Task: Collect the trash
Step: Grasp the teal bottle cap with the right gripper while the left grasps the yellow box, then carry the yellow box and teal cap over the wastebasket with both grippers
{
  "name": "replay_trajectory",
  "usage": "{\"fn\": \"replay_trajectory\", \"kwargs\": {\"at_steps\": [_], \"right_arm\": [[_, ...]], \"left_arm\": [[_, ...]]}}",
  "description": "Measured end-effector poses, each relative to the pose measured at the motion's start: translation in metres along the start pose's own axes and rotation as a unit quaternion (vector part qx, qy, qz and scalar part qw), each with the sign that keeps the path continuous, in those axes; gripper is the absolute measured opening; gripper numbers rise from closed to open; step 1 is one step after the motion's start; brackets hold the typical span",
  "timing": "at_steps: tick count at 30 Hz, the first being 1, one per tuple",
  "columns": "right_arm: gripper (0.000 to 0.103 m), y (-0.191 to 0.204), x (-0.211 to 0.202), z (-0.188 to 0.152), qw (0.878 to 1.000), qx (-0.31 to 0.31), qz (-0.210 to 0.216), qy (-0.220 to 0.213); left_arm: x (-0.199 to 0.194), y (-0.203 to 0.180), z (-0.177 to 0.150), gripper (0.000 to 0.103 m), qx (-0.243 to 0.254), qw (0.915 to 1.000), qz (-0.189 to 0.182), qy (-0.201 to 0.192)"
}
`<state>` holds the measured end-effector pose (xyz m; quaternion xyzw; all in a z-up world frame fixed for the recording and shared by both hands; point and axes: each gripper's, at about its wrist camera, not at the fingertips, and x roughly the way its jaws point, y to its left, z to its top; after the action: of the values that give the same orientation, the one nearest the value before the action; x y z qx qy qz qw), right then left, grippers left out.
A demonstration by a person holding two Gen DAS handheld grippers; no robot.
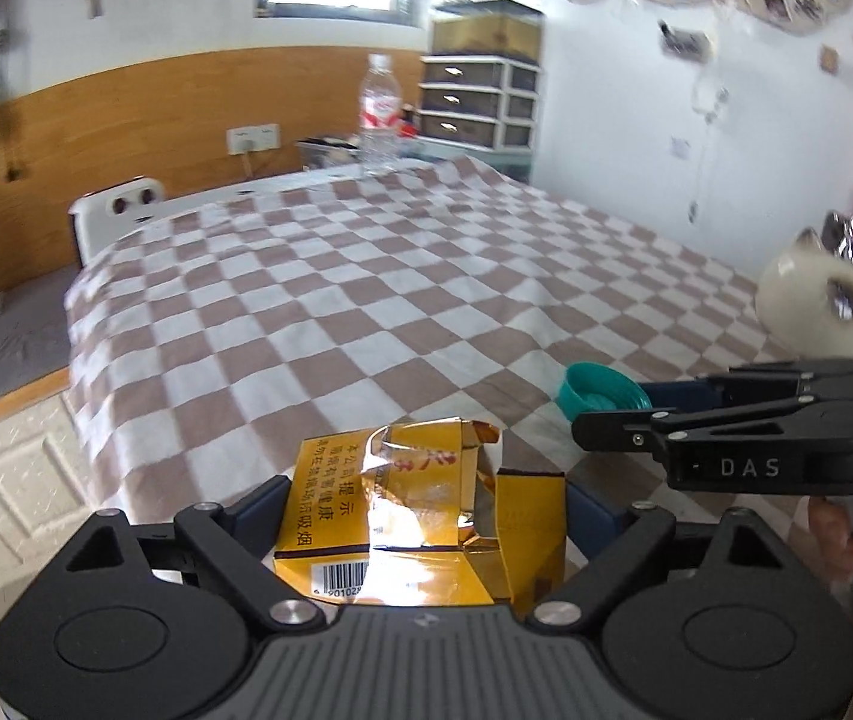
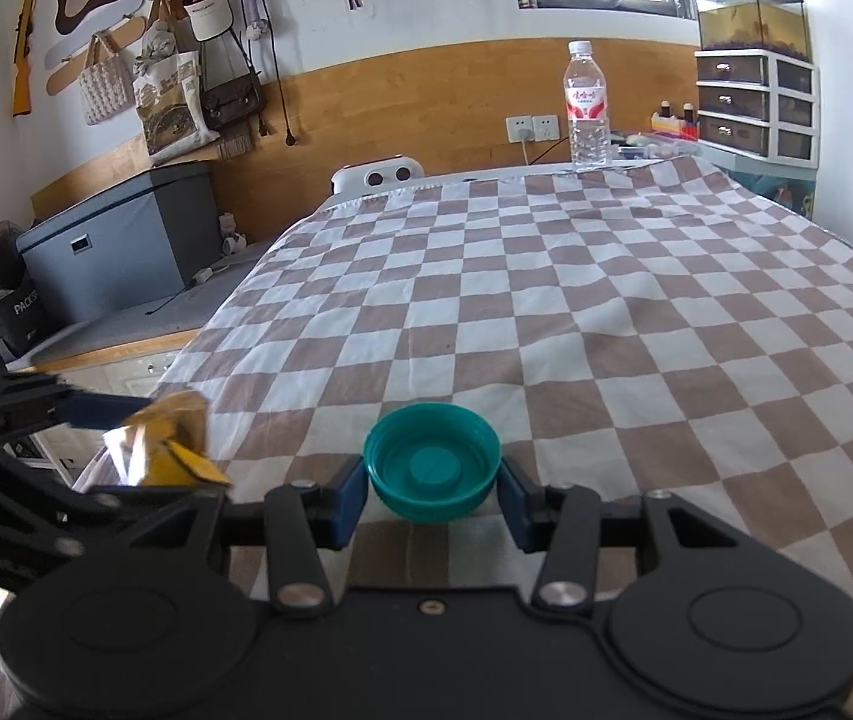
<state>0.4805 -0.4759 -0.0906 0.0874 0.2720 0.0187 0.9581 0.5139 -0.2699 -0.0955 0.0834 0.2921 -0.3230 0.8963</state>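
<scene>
My left gripper is shut on a torn yellow cigarette pack and holds it above the near edge of the checkered table. The pack also shows in the right wrist view, at the left. My right gripper is shut on a teal bottle cap, open side up, just above the cloth. The cap and right gripper show in the left wrist view at the right. A clear water bottle with a red label stands upright at the table's far edge.
A white chair back stands behind the far table edge. A grey storage box sits on the left bench. White drawers with a tank on top stand at the far right. Bags hang on the left wall.
</scene>
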Motion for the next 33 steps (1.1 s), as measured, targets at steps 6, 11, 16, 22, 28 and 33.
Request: {"fn": "replay_trajectory", "kwargs": {"at_steps": [6, 11, 16, 22, 28, 33], "right_arm": [[0.048, 0.011, -0.021, -0.010, 1.000, -0.001, -0.016, -0.008], [0.048, 0.027, -0.045, -0.023, 0.999, -0.001, -0.030, -0.017], [0.048, 0.042, -0.069, -0.037, 0.999, 0.002, -0.043, -0.025], [0.048, 0.061, -0.088, -0.044, 0.998, 0.006, -0.051, -0.026], [0.048, 0.089, -0.112, -0.046, 0.998, 0.000, -0.041, -0.040], [0.048, 0.117, -0.130, -0.047, 0.998, -0.013, -0.035, -0.048]], "left_arm": [[-0.032, 0.002, -0.011, 0.091, -0.031, 0.9991, 0.013, -0.026], [-0.059, -0.001, -0.022, 0.091, -0.044, 0.9975, 0.033, -0.044], [-0.084, 0.002, -0.032, 0.090, -0.060, 0.9956, 0.052, -0.051], [-0.117, 0.006, -0.045, 0.090, -0.062, 0.9936, 0.075, -0.058], [-0.145, 0.016, -0.060, 0.090, -0.062, 0.9895, 0.116, -0.060], [-0.170, 0.031, -0.072, 0.090, -0.080, 0.9854, 0.134, -0.070]]}}
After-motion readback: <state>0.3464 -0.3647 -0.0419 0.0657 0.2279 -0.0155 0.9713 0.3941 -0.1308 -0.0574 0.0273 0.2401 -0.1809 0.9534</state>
